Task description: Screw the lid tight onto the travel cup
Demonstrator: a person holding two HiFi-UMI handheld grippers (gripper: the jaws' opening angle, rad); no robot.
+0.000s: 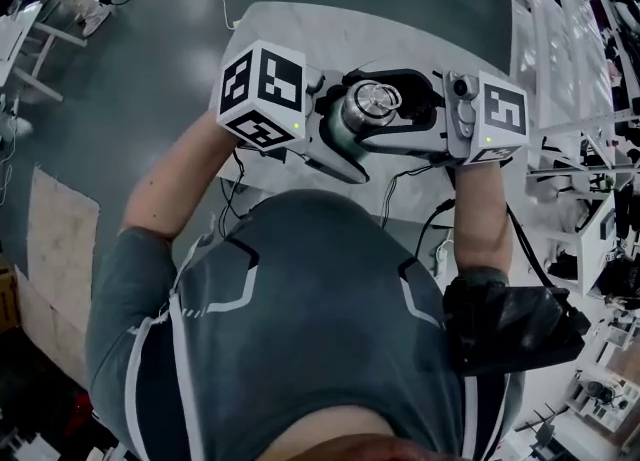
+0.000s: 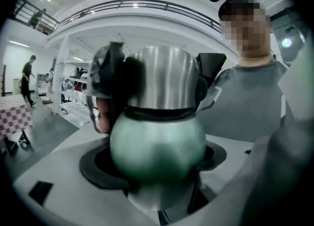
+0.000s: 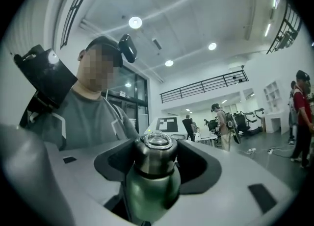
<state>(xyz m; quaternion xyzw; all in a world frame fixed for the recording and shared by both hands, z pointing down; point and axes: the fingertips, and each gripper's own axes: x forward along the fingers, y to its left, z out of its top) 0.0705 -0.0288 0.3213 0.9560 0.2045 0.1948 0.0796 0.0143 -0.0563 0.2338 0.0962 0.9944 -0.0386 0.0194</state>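
Over the white, round-cornered table (image 1: 300,24), in front of the person's chest, a matte green, round-bodied travel cup (image 2: 157,146) is held between two grippers. A brushed-steel cylindrical lid (image 3: 156,160) sits on its neck, with a dark band at the joint and a metal ring on top. The left gripper (image 1: 338,139) is clenched on the green body. The right gripper (image 1: 395,109) grasps the lid, its curved black pads against the smooth steel sides.

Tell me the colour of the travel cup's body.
Green body, under a silver lid; clearest in the left gripper view.
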